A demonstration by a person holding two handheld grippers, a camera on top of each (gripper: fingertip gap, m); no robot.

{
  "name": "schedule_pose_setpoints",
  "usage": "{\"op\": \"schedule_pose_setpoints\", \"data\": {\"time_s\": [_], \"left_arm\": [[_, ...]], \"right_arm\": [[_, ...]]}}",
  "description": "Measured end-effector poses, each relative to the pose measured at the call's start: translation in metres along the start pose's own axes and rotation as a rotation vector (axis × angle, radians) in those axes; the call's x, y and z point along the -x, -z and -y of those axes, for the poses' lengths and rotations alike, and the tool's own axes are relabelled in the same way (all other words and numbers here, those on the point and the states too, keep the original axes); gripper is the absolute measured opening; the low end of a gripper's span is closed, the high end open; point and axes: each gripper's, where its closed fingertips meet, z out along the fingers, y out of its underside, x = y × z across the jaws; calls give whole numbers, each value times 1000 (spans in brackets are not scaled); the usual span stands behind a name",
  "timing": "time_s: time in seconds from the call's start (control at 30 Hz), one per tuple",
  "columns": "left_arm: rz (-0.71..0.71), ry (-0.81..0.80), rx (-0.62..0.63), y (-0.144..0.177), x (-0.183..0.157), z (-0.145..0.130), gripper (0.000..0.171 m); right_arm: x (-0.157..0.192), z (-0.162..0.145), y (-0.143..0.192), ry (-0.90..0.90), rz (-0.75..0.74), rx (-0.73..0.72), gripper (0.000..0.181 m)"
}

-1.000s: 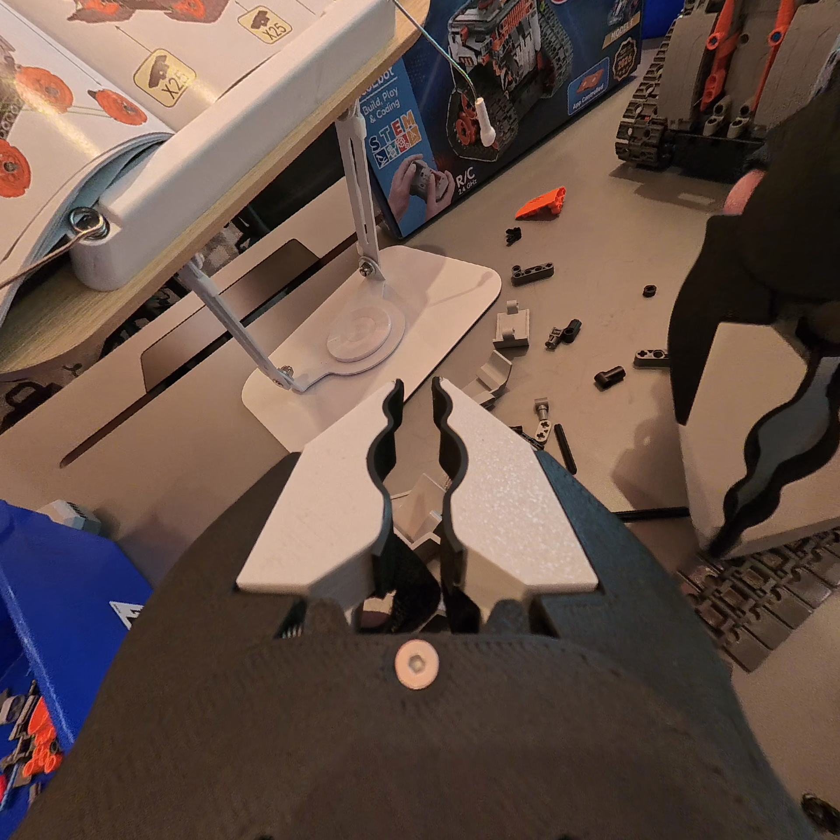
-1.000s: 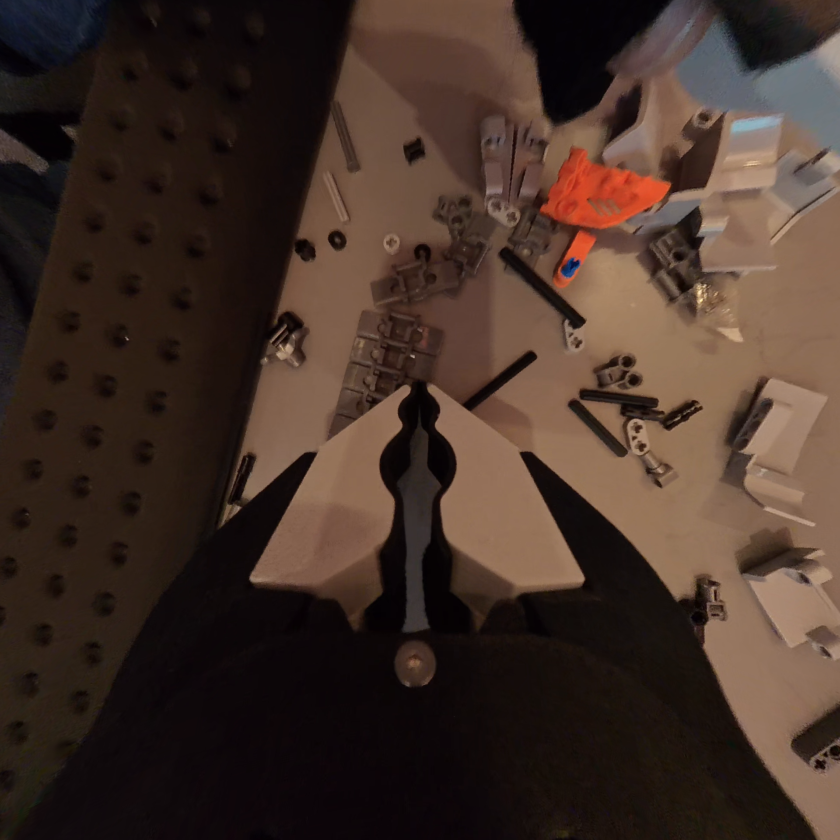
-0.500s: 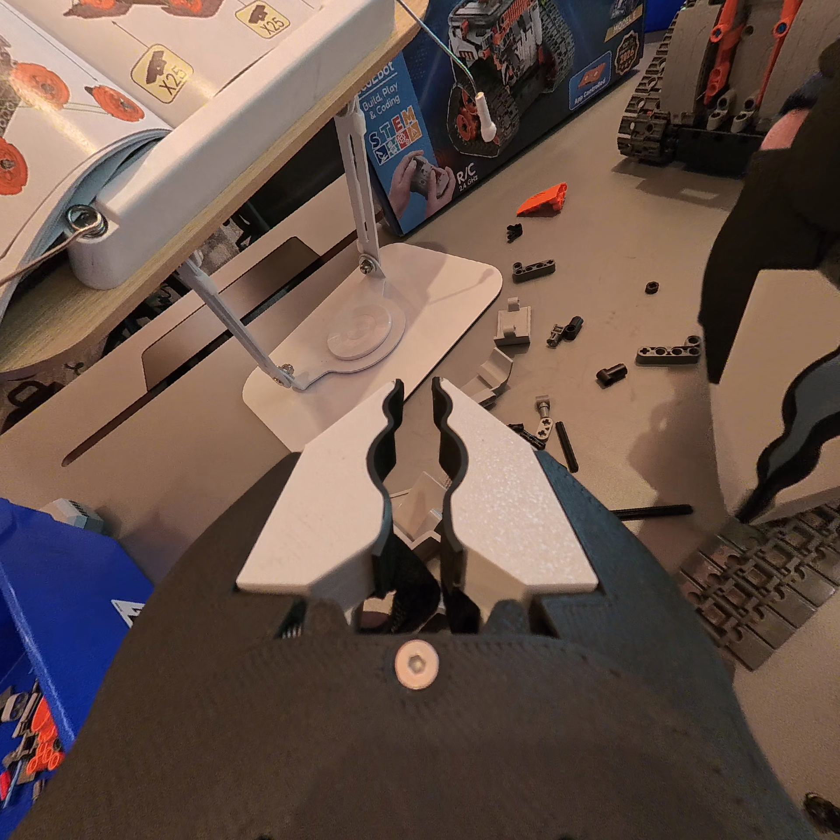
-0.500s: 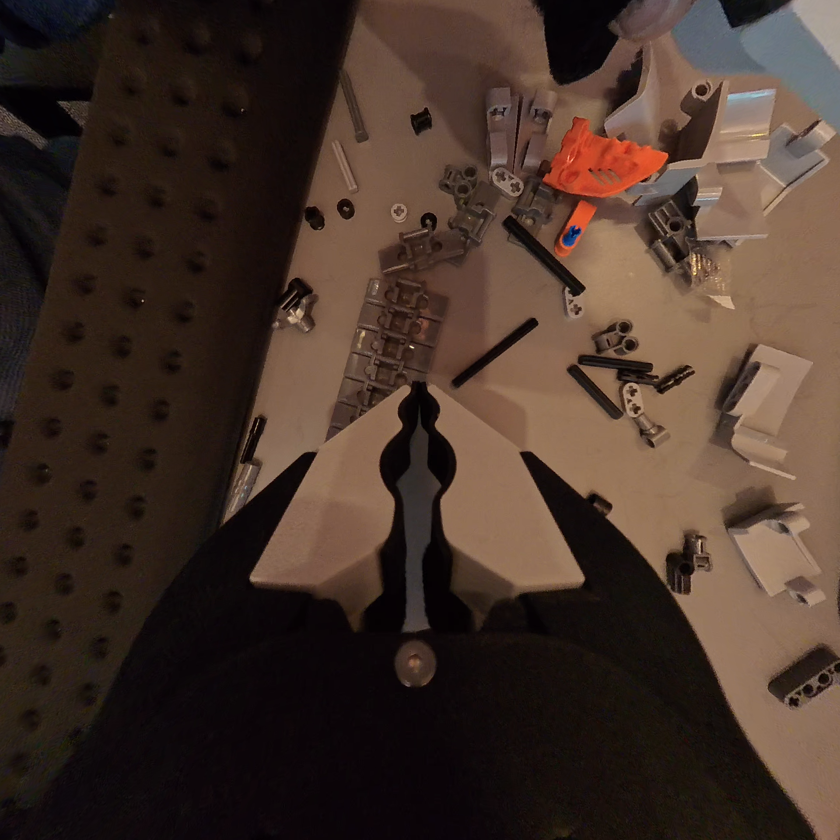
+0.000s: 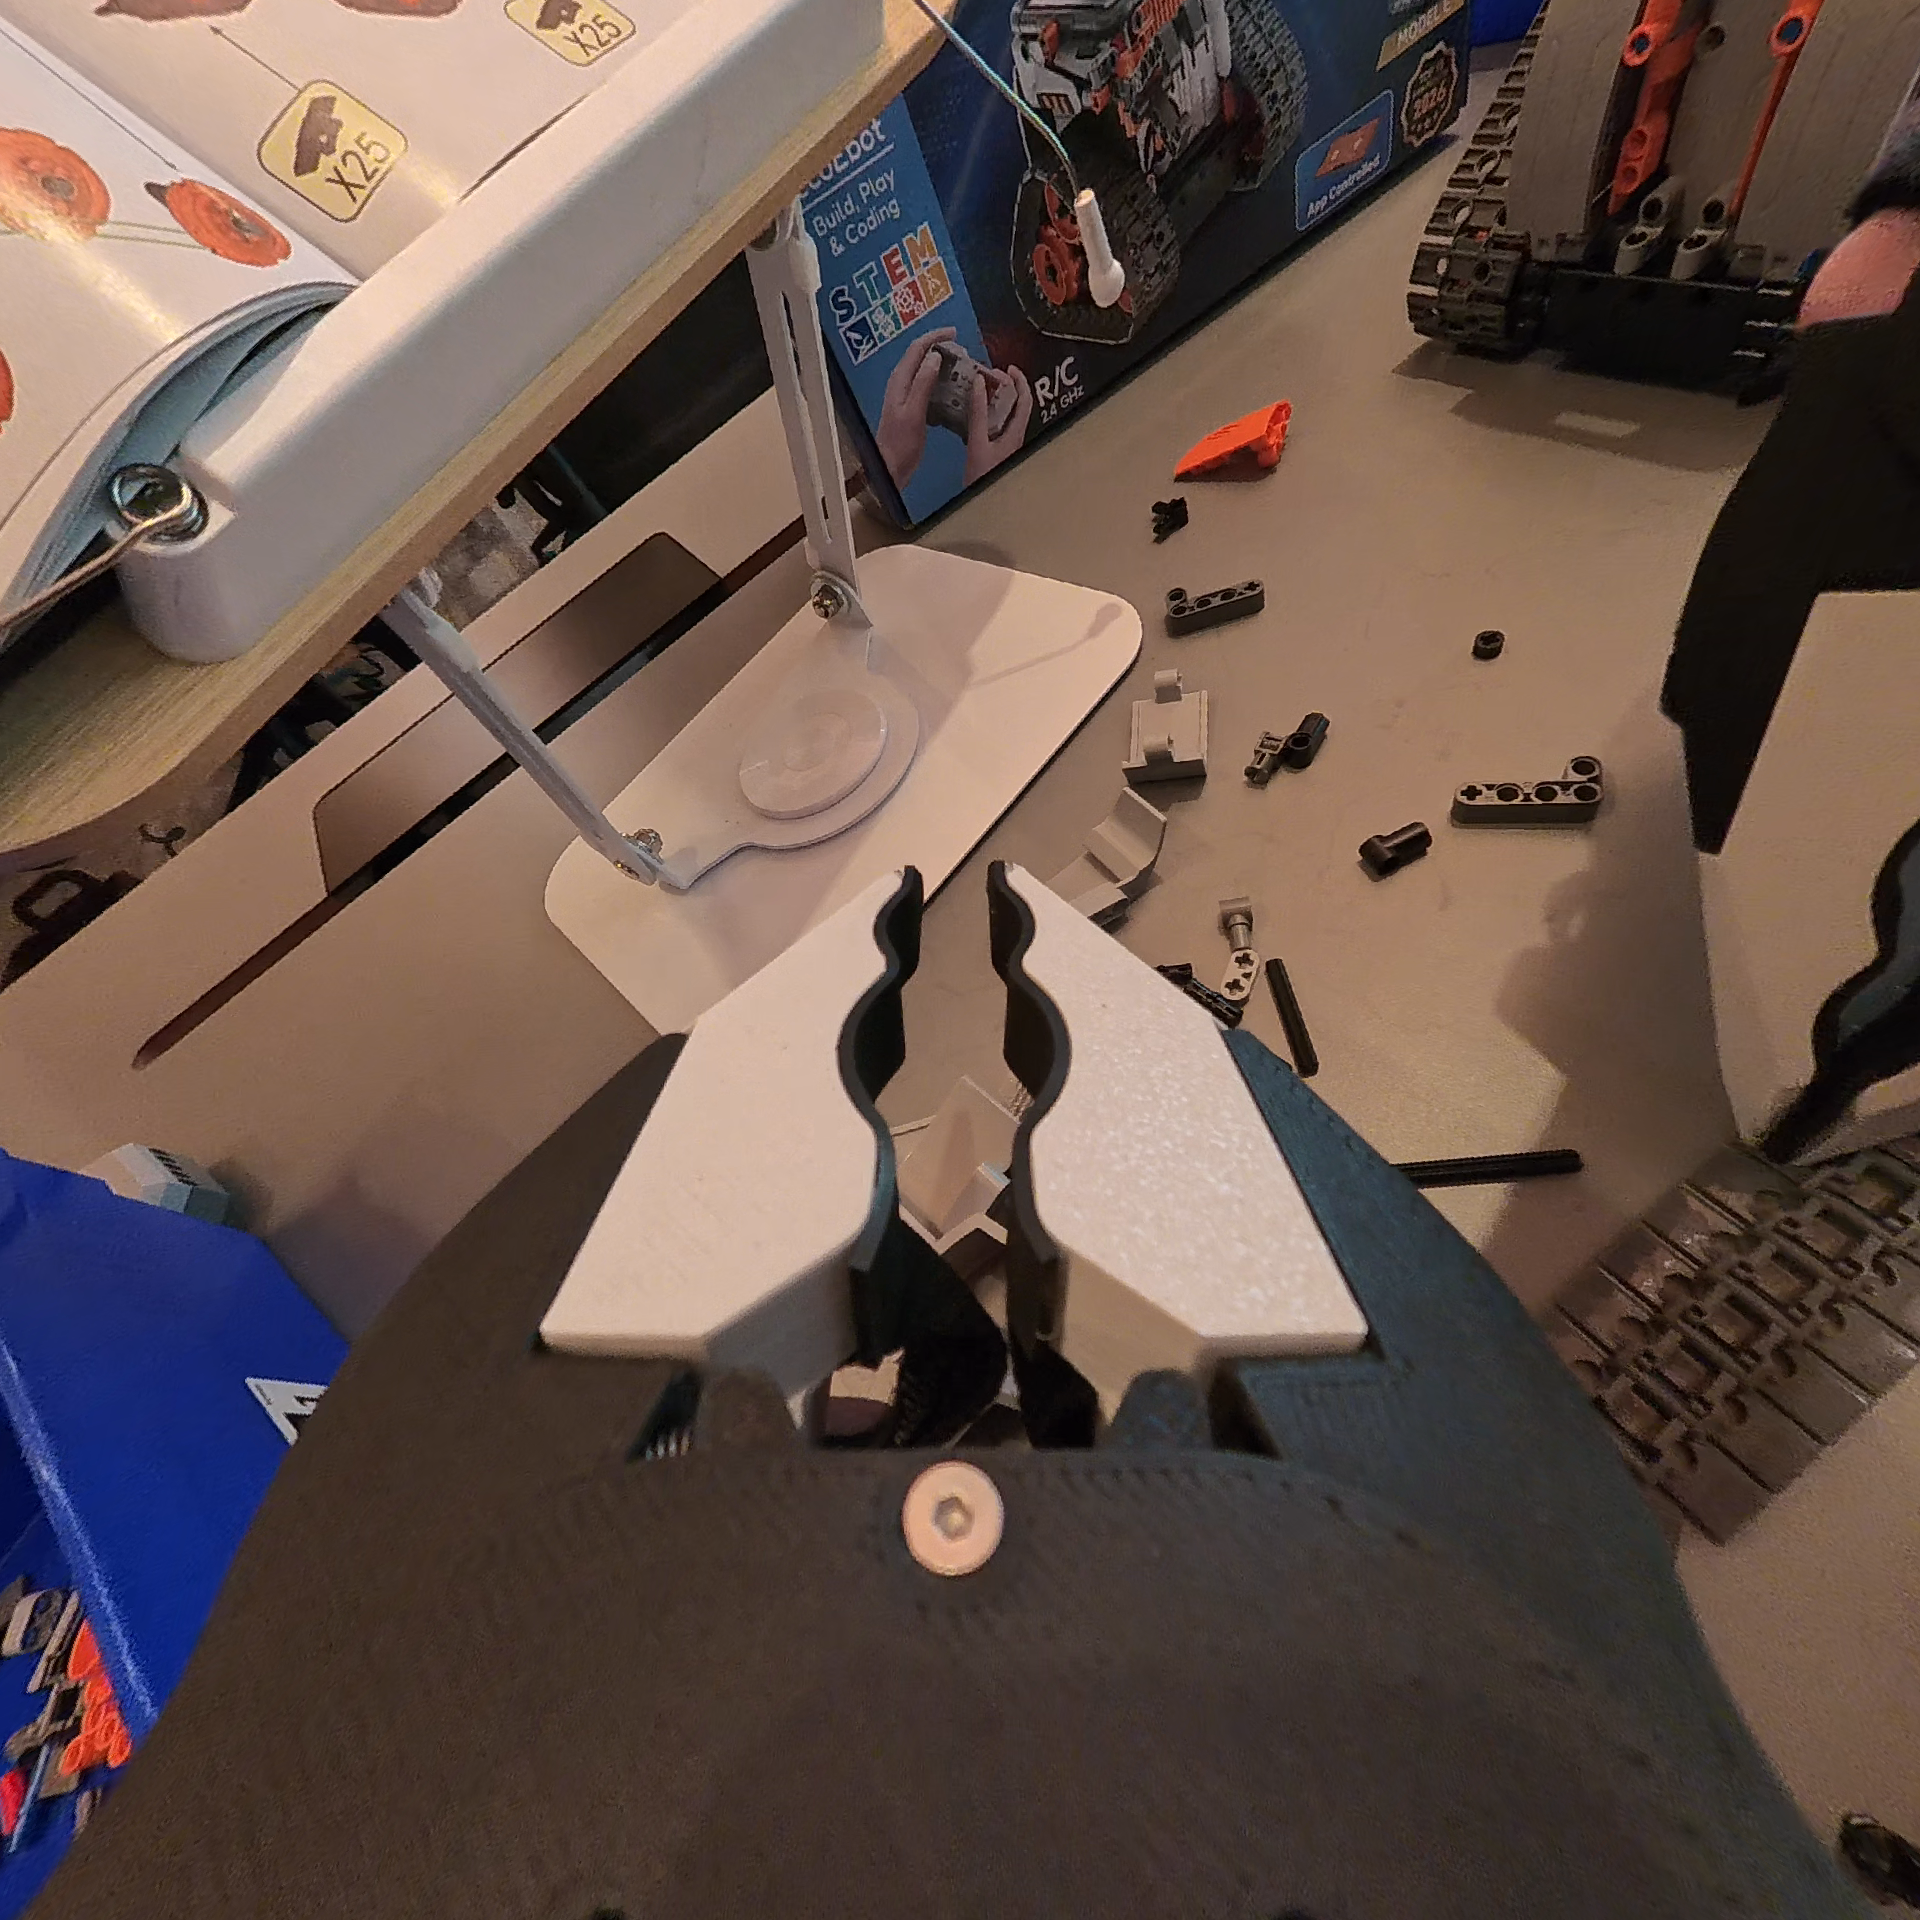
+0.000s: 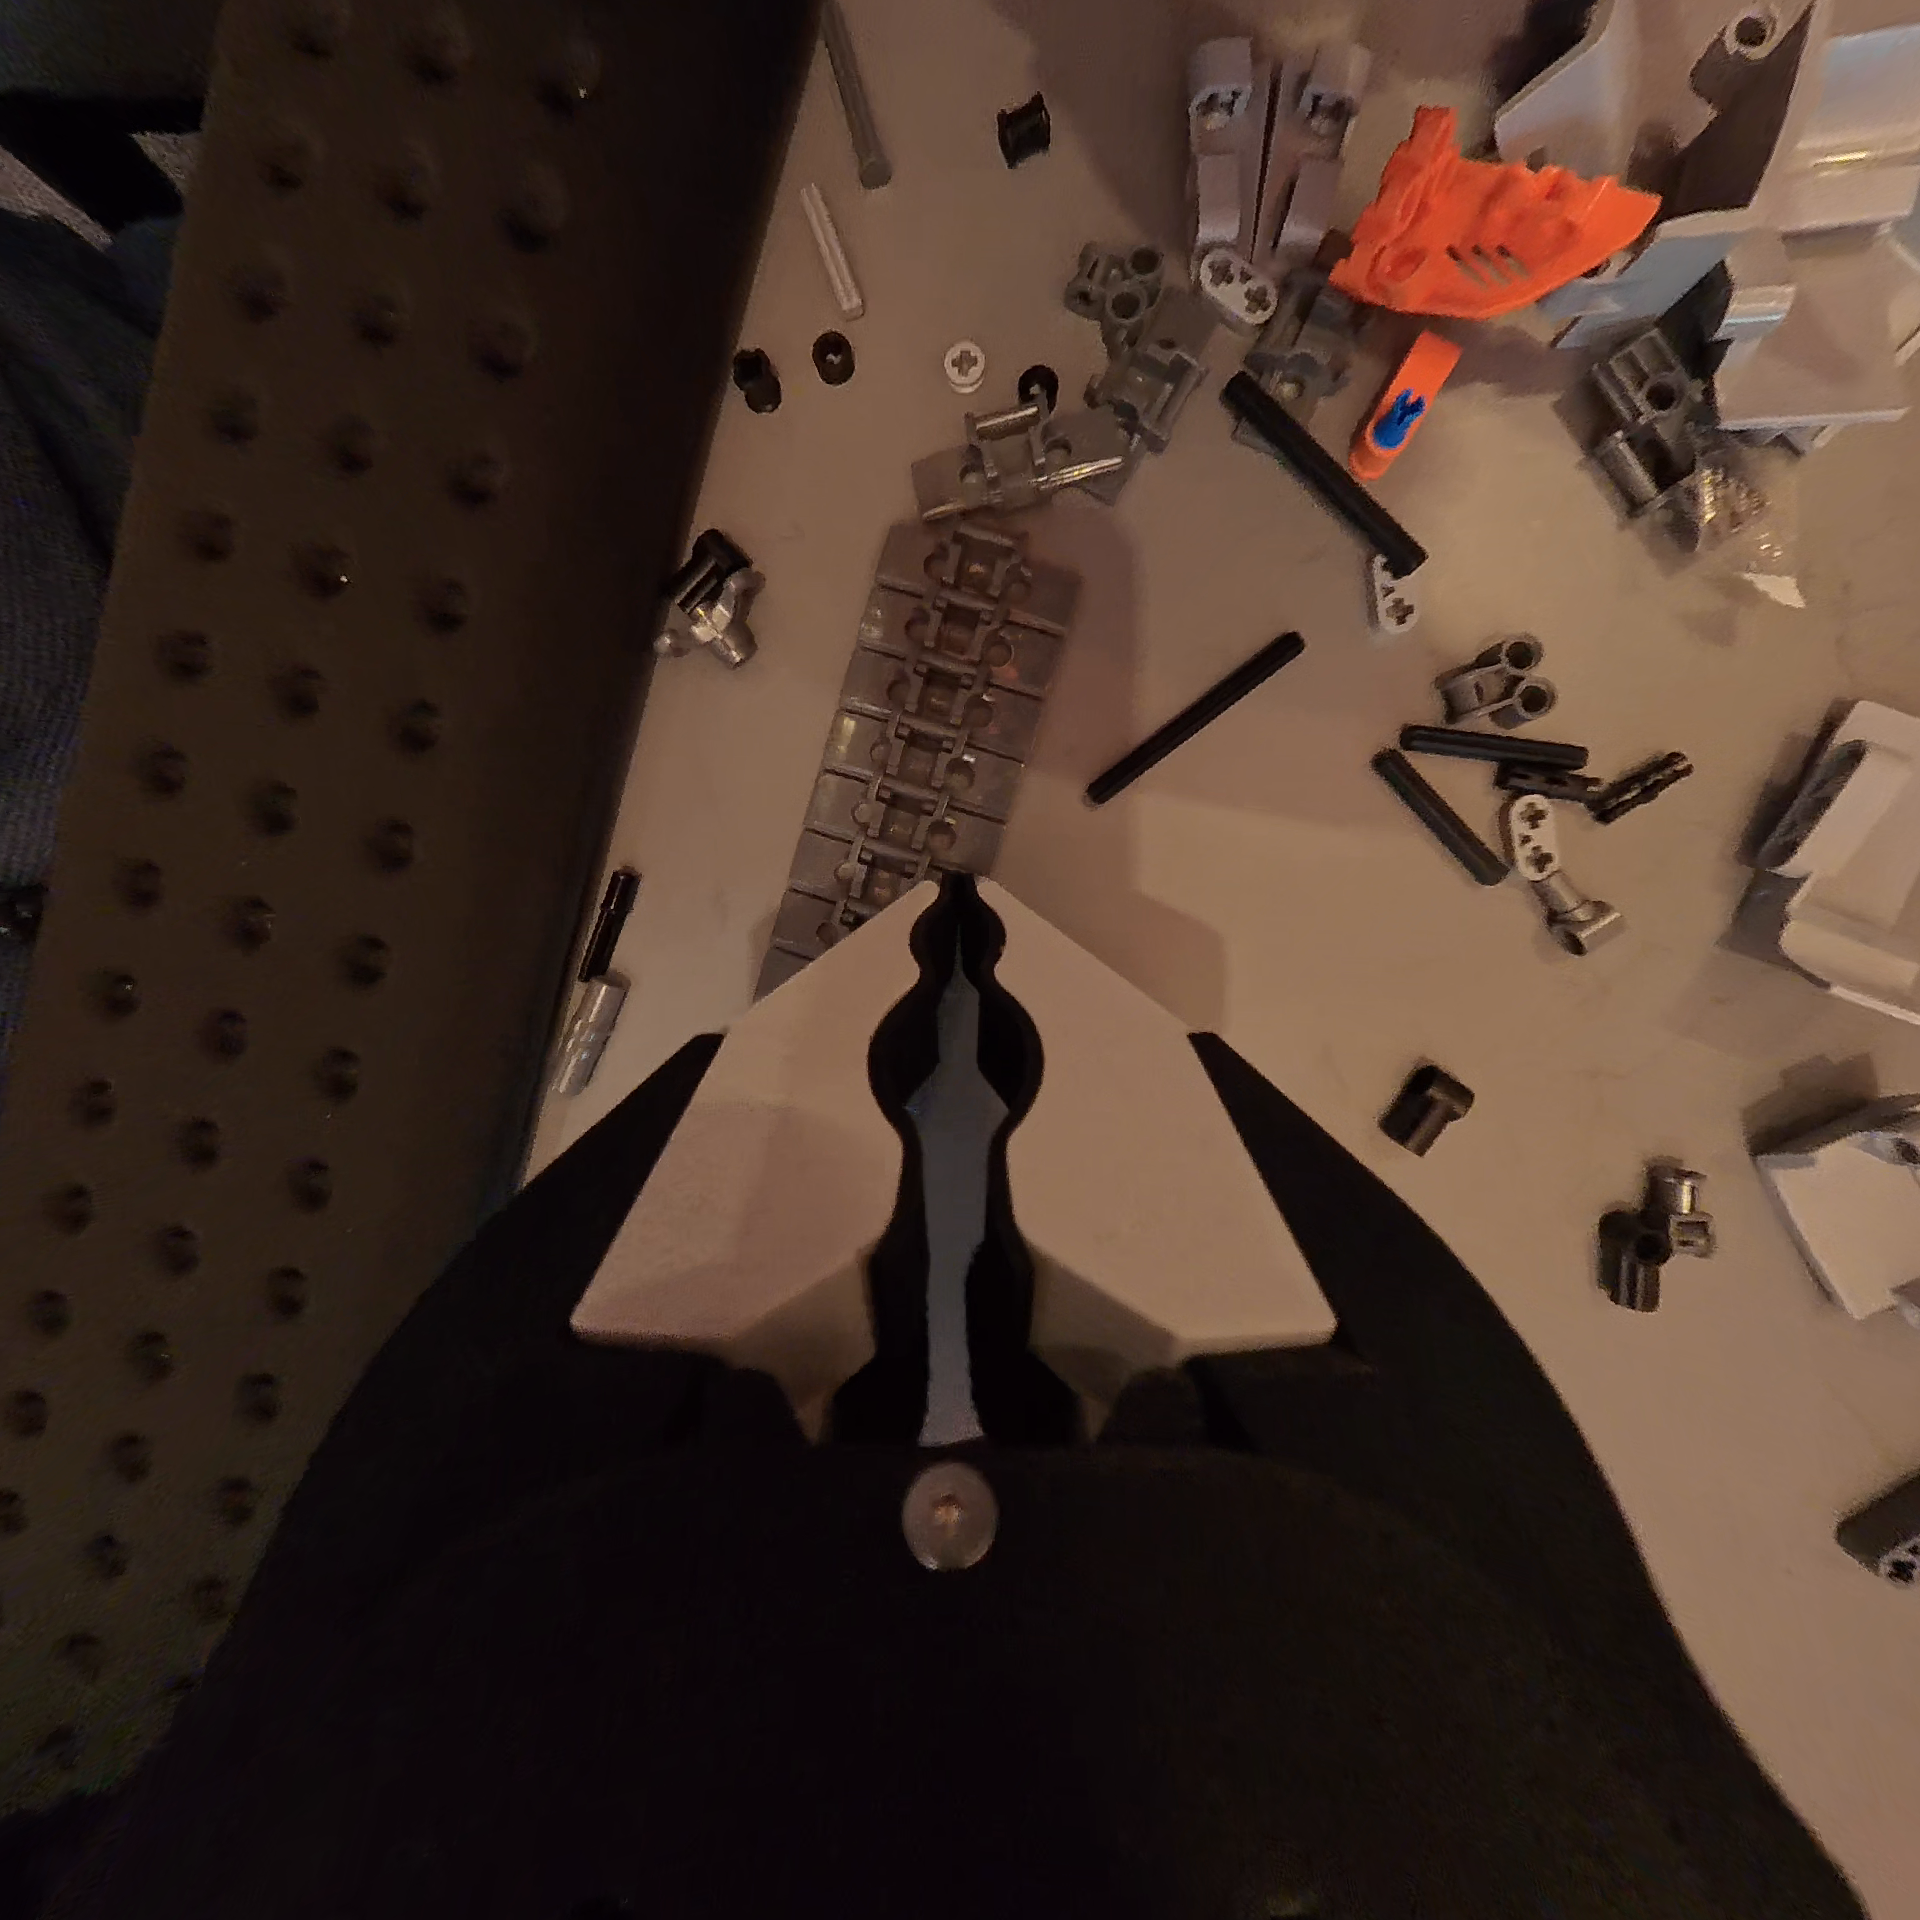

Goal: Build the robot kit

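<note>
grey track strip (image 6: 945, 727) lies flat on the desk (image 6: 1195, 987), links joined, running away from the right claw (image 6: 961, 883). that claw is pressed together, tips right at the strip's near end. from the left wrist view the tips look to be touching the top of it, nothing pinched that i can see. dark studded baseplate (image 6: 312, 727) is just beside the strip, and a black axle (image 6: 1195, 717) lies near on the other side. an orange panel (image 6: 1486, 229) and loose grey connectors sit well beyond.

left claw (image 5: 951, 904) hangs over the desk just short of the white stand base (image 5: 935, 665), fingers a narrow gap apart. a pale grey angled piece (image 5: 961, 1153) shows low in that gap; cannot tell if it's pinched or just lying underneath. blue bin (image 5: 125, 1351) is at its left, with a blue box (image 5: 935, 312) and a tracked model (image 5: 1610, 260) at the far edge.
</note>
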Motion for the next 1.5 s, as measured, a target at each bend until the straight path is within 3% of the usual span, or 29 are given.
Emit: {"op": "schedule_pose_setpoints", "data": {"time_s": [1.5], "left_arm": [[-2, -11, 22, -3, -2, -4, 12]], "right_arm": [[13, -42, 23, -26, 42, 58, 0]]}}
